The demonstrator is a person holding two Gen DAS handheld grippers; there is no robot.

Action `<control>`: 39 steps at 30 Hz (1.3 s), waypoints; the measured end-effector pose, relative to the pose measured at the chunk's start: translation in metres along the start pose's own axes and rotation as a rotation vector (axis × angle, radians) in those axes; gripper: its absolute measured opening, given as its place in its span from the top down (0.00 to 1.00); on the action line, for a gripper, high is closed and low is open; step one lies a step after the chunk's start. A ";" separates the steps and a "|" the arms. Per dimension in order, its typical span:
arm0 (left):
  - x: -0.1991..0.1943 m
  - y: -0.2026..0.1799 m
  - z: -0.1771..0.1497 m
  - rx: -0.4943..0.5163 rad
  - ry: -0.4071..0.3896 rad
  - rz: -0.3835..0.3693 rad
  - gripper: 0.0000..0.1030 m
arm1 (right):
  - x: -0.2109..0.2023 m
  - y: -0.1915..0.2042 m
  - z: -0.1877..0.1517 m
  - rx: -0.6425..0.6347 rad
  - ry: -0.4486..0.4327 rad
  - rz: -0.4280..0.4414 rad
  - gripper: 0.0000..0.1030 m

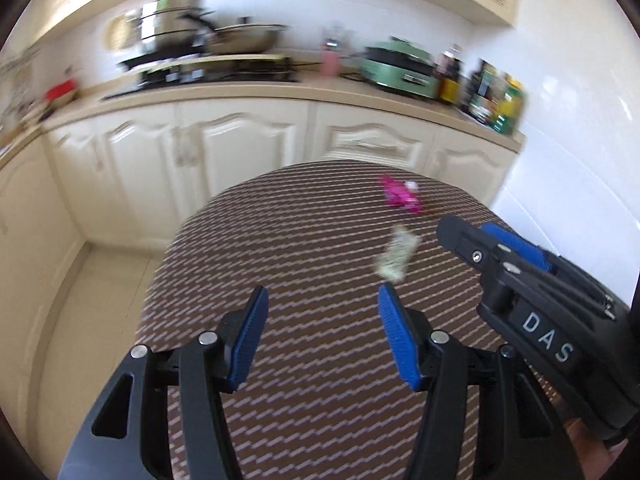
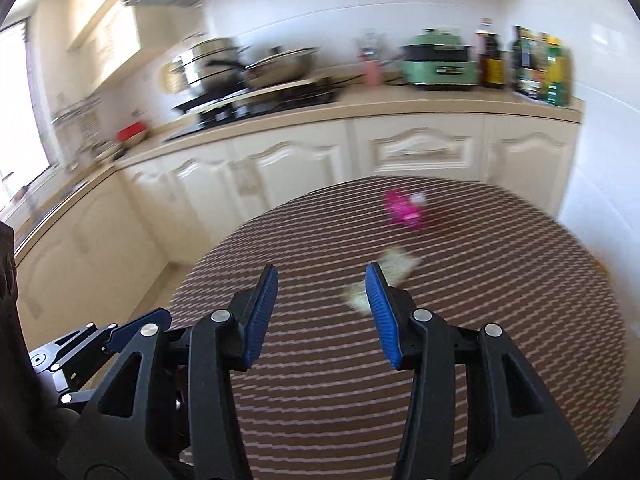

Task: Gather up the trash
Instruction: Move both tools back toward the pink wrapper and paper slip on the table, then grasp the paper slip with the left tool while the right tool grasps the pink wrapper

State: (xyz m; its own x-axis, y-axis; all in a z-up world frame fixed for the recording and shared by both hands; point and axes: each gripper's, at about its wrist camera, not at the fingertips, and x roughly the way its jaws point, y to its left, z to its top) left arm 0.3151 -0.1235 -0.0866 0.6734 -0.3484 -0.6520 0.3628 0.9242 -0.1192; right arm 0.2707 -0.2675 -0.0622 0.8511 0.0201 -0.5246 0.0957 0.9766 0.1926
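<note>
Cream kitchen cabinets (image 1: pixel 248 144) run behind a round table covered in a brown, zigzag-striped cloth (image 1: pixel 312 248). At left, the left gripper (image 1: pixel 322 334) hangs over the cloth, blue pads spread wide and gripping nothing. Further right lie a crumpled pale paper wrapper (image 1: pixel 396 254) and, beyond it toward the far edge, a bright pink foil wrapper (image 1: pixel 402 194). Rightmost, the right gripper (image 2: pixel 322 310) also gapes wide and empty, its right pad overlapping the pale wrapper in view.
</note>
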 end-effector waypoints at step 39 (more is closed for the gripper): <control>0.137 -0.046 0.070 -0.007 0.091 0.064 0.76 | 0.118 -0.096 0.046 0.012 0.151 -0.098 0.50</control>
State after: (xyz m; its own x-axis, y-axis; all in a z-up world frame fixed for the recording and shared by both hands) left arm 0.4360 -0.2246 -0.1176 0.6334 -0.2737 -0.7238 0.3164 0.9452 -0.0805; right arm 0.3857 -0.3684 -0.1048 0.7503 -0.0427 -0.6598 0.1814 0.9729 0.1433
